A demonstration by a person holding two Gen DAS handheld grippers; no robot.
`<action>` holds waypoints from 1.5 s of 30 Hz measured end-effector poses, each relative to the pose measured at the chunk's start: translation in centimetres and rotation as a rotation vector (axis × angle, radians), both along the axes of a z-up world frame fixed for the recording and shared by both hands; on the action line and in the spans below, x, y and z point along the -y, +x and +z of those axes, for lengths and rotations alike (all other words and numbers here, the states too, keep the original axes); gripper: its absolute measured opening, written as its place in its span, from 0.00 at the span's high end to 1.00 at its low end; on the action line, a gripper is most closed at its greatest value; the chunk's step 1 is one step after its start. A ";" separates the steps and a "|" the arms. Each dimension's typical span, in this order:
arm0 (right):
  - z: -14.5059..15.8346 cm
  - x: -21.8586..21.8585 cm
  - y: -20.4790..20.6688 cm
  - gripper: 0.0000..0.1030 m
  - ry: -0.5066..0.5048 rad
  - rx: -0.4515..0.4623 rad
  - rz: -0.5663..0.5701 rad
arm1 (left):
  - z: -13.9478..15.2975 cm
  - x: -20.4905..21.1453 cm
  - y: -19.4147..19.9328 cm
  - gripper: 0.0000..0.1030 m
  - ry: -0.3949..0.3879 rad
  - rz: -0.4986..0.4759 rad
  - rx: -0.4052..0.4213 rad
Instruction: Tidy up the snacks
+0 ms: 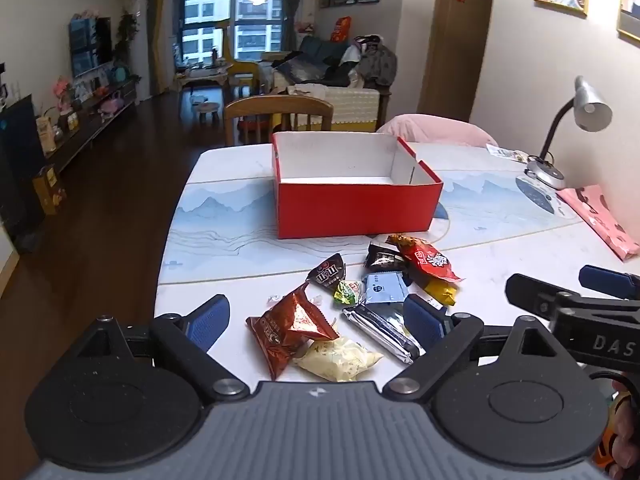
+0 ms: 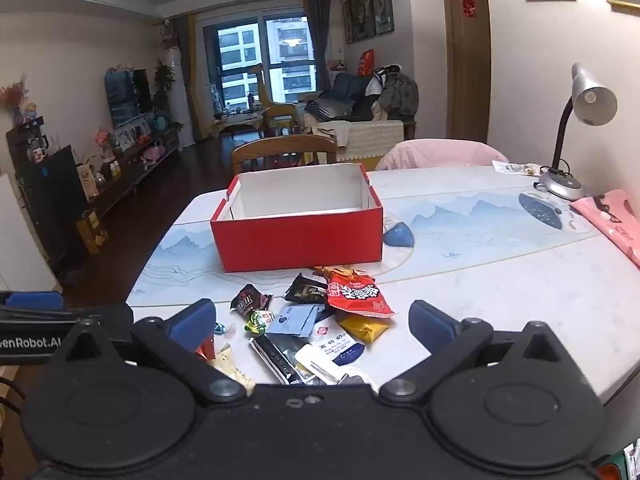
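A pile of snack packets lies on the white table in front of an empty red box point(image 1: 352, 208) point(image 2: 298, 238). In the left wrist view I see a brown foil pack point(image 1: 290, 326), a pale yellow pack point(image 1: 340, 360), a silver bar point(image 1: 380, 330), a light blue pack point(image 1: 386, 288), a brown M&M pack point(image 1: 328, 274) and a red pack point(image 1: 430, 258). The red pack point(image 2: 358, 292) and the blue pack point(image 2: 296, 318) show in the right wrist view too. My left gripper point(image 1: 316, 320) is open above the near packs. My right gripper point(image 2: 312, 326) is open above the pile.
A desk lamp point(image 2: 576, 128) stands at the table's far right, with a pink bag point(image 2: 612, 220) beside it. A blue lump point(image 2: 398, 236) lies right of the box. A wooden chair point(image 1: 278, 116) and a pink-covered chair point(image 1: 436, 130) stand behind the table.
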State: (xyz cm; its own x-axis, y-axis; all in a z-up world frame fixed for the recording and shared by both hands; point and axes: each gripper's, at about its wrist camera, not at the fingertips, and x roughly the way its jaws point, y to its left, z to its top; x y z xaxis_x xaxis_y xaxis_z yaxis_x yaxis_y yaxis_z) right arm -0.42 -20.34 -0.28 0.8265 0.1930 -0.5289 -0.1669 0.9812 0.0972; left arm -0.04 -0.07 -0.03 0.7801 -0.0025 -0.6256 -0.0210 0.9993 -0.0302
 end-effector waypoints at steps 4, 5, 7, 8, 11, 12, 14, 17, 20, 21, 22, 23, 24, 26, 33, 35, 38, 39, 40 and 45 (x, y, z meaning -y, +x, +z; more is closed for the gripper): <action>-0.1 0.1 0.0 0.00 0.018 0.005 0.013 | -0.1 0.3 -0.2 0.09 -0.021 0.008 -0.014; -0.2 0.1 0.0 0.00 0.020 -0.002 0.019 | -0.1 0.1 -0.2 0.09 -0.039 0.021 -0.018; 0.0 1.4 0.6 0.00 0.046 -0.025 0.029 | 0.0 0.6 -0.1 0.09 -0.034 0.036 -0.025; 0.1 1.5 0.4 0.00 0.042 -0.014 0.034 | -0.3 0.9 0.4 0.09 -0.030 0.037 -0.029; 0.1 1.8 0.2 0.00 0.032 0.004 0.046 | 0.1 1.6 0.1 0.09 -0.028 0.045 -0.027; 0.1 1.9 0.2 0.00 0.037 0.008 0.053 | 0.1 1.7 0.1 0.09 -0.027 0.046 -0.025; 0.1 2.0 0.3 0.00 0.037 0.011 0.056 | 0.2 1.8 0.0 0.09 -0.029 0.048 -0.023; 0.1 2.0 0.1 0.00 0.039 0.014 0.068 | 0.4 1.9 0.0 0.09 -0.026 0.048 -0.023; 0.2 2.1 0.1 0.00 0.040 0.009 0.073 | 0.6 2.0 0.0 0.09 -0.027 0.051 -0.023; 0.3 2.2 0.0 0.00 0.040 0.008 0.071 | 0.7 2.1 0.0 0.09 -0.029 0.051 -0.023; 0.4 2.1 0.0 0.00 0.037 0.009 0.067 | 0.8 2.2 0.0 0.09 -0.029 0.052 -0.022; 0.5 2.1 0.0 0.00 0.037 0.009 0.064 | 0.7 2.0 0.0 0.09 -0.029 0.052 -0.023; 0.5 2.0 0.0 0.00 0.037 0.009 0.061 | 0.8 2.0 0.0 0.09 -0.030 0.052 -0.022; 0.5 2.0 -0.1 0.00 0.034 0.014 0.057 | 0.8 2.0 -0.1 0.09 -0.032 0.051 -0.019; 0.7 1.5 -0.6 0.00 0.003 0.035 0.052 | 1.0 1.5 -0.4 0.09 -0.040 0.047 -0.006; 0.8 1.5 -0.6 0.00 0.004 0.040 0.050 | 1.0 1.4 -0.4 0.09 -0.042 0.043 -0.003; 0.8 1.5 -0.6 0.00 0.007 0.036 0.058 | 1.0 1.4 -0.4 0.09 -0.044 0.042 -0.004; 0.8 1.6 -0.7 0.00 0.008 0.036 0.056 | 1.0 1.4 -0.4 0.09 -0.045 0.040 -0.004; 0.8 1.5 -0.7 0.00 0.005 0.037 0.052 | 1.0 1.4 -0.4 0.09 -0.044 0.041 -0.004; 0.7 1.5 -0.6 0.00 0.000 0.031 0.037 | 1.0 1.4 -0.4 0.09 -0.045 0.039 -0.005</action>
